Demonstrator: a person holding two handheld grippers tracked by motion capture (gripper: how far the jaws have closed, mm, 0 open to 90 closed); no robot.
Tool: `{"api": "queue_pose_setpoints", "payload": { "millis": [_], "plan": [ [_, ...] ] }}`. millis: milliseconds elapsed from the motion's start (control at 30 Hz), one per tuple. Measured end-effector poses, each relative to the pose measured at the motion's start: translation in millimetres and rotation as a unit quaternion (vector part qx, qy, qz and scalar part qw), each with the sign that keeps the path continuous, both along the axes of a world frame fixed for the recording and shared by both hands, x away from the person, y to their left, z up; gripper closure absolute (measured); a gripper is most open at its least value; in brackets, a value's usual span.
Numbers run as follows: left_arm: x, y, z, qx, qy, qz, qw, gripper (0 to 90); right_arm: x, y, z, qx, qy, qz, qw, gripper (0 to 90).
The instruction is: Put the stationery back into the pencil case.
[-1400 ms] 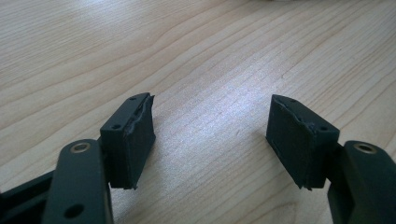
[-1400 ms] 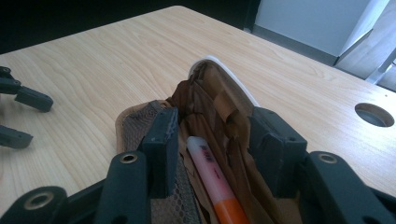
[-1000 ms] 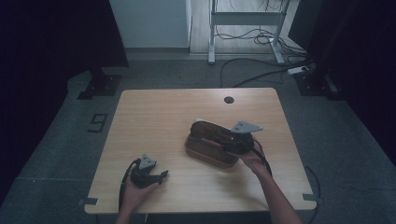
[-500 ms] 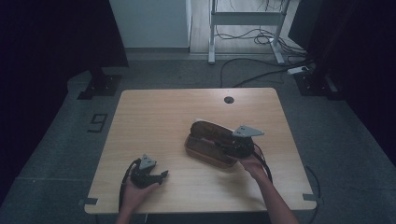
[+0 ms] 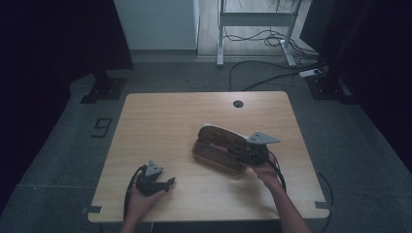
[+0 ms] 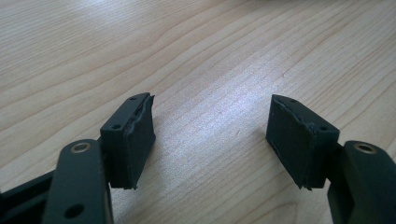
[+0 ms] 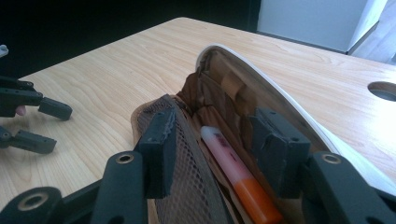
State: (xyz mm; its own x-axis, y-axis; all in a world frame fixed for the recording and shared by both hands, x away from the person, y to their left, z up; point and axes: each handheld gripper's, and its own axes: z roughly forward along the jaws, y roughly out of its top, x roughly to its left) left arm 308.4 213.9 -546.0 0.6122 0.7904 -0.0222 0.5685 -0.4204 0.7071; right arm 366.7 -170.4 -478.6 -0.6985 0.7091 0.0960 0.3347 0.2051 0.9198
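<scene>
The right gripper point(image 7: 219, 154) stands half open inside the open brown fabric pencil case point(image 5: 219, 148); between its jaws lies a pink-and-orange marker point(image 7: 238, 179), ungripped. Closing risks snagging the mesh pocket point(image 7: 187, 186).
</scene>
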Motion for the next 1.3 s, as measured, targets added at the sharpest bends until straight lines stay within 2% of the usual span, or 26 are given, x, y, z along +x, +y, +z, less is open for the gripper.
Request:
{"api": "queue_pose_setpoints", "payload": {
  "millis": [433,700,800,1000,1300],
  "plan": [
    [-0.3,-0.9,-0.2,0.003,-0.002,0.001,1.0,32.1,-22.8,-40.2,-5.9,0.013,0.005,-0.029,0.9995,48.3],
    [-0.4,-1.1,-0.2,0.004,-0.003,0.001,1.0,32.1,-37.4,-64.2,-20.0,0.01,0.018,-0.052,0.9984,47.5],
    [-0.4,-1.1,-0.3,0.004,-0.003,0.001,1.0,32.1,-42.7,-74.5,-32.6,0.0,0.031,-0.065,0.9974,45.9],
    [-0.5,-1.2,-0.2,0.004,-0.003,0.001,1.0,32.1,-45.2,-81.2,-46.2,-0.014,0.054,-0.072,0.9958,42.0],
    [-0.5,-1.3,-0.2,0.004,-0.003,0.001,1.0,32.1,-46.2,-85.1,-53.0,-0.021,0.065,-0.081,0.9944,39.2]
  ]
}}
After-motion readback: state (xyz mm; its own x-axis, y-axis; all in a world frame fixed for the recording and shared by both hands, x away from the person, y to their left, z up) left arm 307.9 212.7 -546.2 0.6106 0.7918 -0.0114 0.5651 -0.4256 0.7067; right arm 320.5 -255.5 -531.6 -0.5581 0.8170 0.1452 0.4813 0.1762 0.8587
